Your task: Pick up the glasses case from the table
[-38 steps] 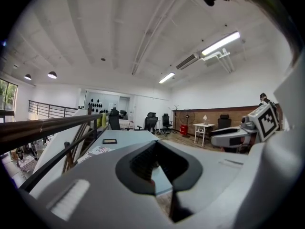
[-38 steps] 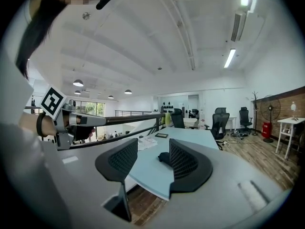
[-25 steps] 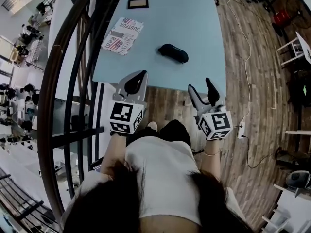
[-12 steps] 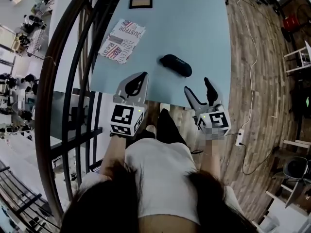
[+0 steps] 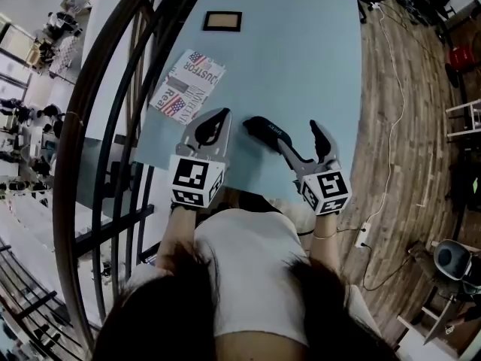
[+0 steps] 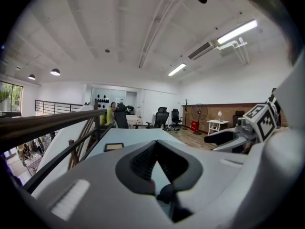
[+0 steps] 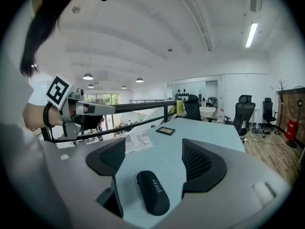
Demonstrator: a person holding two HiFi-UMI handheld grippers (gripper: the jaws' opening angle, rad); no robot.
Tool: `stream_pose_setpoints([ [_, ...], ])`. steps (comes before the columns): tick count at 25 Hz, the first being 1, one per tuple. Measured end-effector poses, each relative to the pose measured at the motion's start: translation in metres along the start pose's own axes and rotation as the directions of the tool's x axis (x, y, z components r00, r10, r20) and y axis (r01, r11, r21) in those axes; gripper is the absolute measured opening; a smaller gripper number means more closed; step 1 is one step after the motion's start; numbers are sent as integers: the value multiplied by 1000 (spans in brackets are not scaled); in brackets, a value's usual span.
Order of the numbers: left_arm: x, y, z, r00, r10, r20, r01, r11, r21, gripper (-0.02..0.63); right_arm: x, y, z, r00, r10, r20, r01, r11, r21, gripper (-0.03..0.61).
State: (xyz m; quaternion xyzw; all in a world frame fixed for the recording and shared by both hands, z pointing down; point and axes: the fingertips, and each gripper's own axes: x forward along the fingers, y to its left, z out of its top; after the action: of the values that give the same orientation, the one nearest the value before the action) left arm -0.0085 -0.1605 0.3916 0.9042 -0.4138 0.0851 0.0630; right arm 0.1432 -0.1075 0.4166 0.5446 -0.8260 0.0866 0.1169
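The black glasses case [image 5: 263, 128] lies on the light blue table [image 5: 301, 59] near its front edge. In the right gripper view the case [image 7: 153, 192] rests on the tabletop between the two dark pads [image 7: 204, 162], touching neither. My right gripper [image 5: 296, 134] hovers just right of the case with its jaws opening wide. My left gripper [image 5: 217, 114] is over the table to the left of the case, fingertips together and nothing in them. In the left gripper view its tips [image 6: 155, 142] meet, and the right gripper [image 6: 240, 131] shows at the side.
A folded newspaper [image 5: 188, 85] lies left of the case, and a small framed picture [image 5: 222, 21] sits farther back. A dark metal railing [image 5: 113, 126] runs along the table's left side. Wooden floor with a cable [image 5: 391, 126] is to the right.
Both grippers have moved forward from off the table's front edge to over it, up to the case. The right jaws have spread wider. The left jaws look unchanged.
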Motion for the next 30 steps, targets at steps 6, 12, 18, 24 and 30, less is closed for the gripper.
stream_pose_setpoints([
  [6,28,9,3,999,45,0,-45,999,-7,57,24,-16,-3,997,76,-22,-76,997,-21,359],
  [12,46,17,2,998,62,-3,-62,998,-20,57,45,-16,-5,988,149,-40,-149,989,2,370],
  [18,52,23,6,999,40,-12,-40,999,-23,57,55,-13,-5,985,161,-63,-160,987,23,377],
  [24,57,24,8,1000,15,-20,-15,1000,-13,57,62,-13,-7,984,153,-86,-152,988,24,380],
  [30,59,24,4,1000,3,-31,-3,1000,-17,57,68,-12,-26,974,169,-150,-168,986,20,387],
])
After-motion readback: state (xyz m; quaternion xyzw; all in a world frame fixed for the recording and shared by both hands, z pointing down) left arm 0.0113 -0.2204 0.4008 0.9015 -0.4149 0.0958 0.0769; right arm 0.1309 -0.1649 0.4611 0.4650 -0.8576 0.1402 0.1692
